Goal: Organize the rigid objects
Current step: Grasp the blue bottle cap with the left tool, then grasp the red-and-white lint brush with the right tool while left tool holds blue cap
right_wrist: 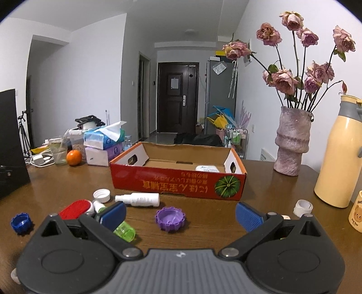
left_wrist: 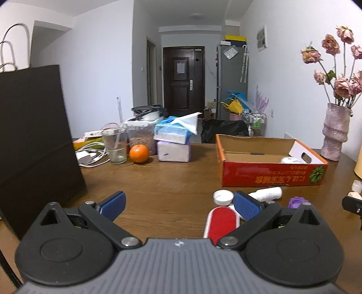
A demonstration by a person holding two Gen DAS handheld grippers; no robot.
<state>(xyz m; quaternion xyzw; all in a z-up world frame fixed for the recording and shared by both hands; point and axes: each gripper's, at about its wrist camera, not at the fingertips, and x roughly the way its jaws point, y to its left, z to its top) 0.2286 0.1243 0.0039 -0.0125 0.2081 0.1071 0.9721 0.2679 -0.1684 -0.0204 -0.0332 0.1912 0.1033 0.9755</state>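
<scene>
Black paper bag [left_wrist: 34, 140] upright at table's left edge; orange [left_wrist: 139, 153] beside glass [left_wrist: 115, 147]; stacked tissue packs [left_wrist: 174, 142] (top one open); rose vase [right_wrist: 291, 142], yellow flask [right_wrist: 337, 153].

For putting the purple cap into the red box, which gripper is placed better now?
Probably right. The right gripper is open, with the purple cap between its fingers and the red box straight ahead. The left gripper faces bare table.

White walls [right_wrist: 79, 74], white ceiling with round lamp [left_wrist: 197, 15] at 12 o'clock. Dark brown door [right_wrist: 177, 97] at hallway end. Grey fridge [left_wrist: 232, 83] at 1 o'clock. Brown wooden table [left_wrist: 172, 181] in foreground.
</scene>
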